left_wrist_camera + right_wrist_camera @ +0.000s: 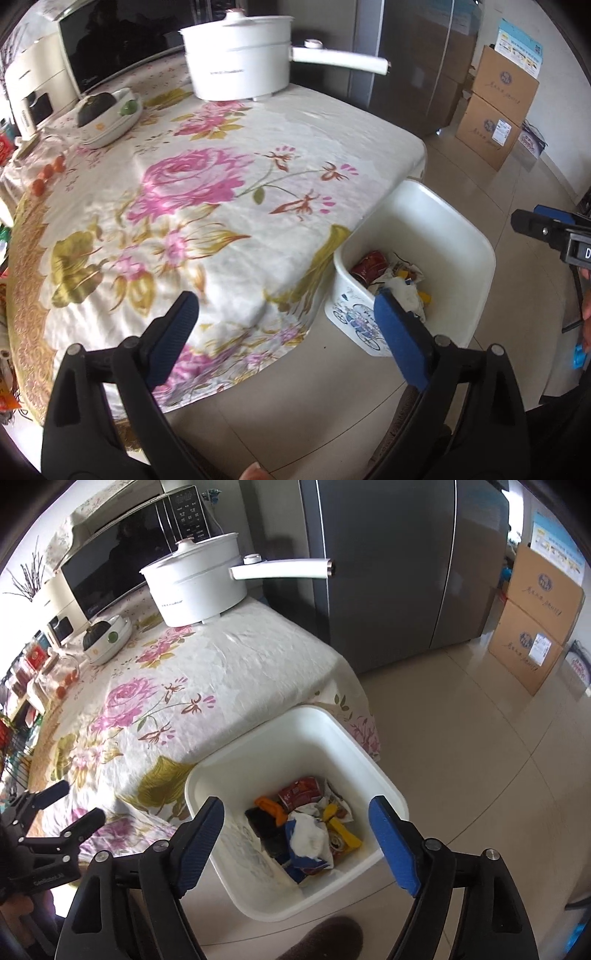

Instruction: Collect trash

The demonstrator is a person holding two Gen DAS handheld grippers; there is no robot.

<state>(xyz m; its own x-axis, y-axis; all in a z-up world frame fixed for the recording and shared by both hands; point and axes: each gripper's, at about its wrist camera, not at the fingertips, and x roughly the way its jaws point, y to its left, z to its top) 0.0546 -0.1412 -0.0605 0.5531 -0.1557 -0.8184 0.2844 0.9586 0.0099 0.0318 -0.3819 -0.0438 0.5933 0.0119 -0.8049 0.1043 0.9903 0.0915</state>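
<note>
A white trash bin (pixel 258 893) stands on the floor against the table's corner. It holds several pieces of trash (pixel 306 827): a red can, orange and yellow wrappers, crumpled white paper. It also shows in the left wrist view (pixel 476 258). My right gripper (pixel 295 834) is open and empty, held above the bin's mouth. My left gripper (pixel 284 325) is open and empty over the table's near corner, left of the bin. The left gripper shows at the left edge of the right wrist view (pixel 74 808).
The table has a floral cloth (pixel 207 192). On it stand a white electric pot (pixel 240 59) with a long handle, a white dish (pixel 107 114) with dark and green items, and small red fruits (pixel 48 173). A microwave (pixel 110 565), a grey fridge (pixel 388 561) and cardboard boxes (pixel 495 110) stand behind.
</note>
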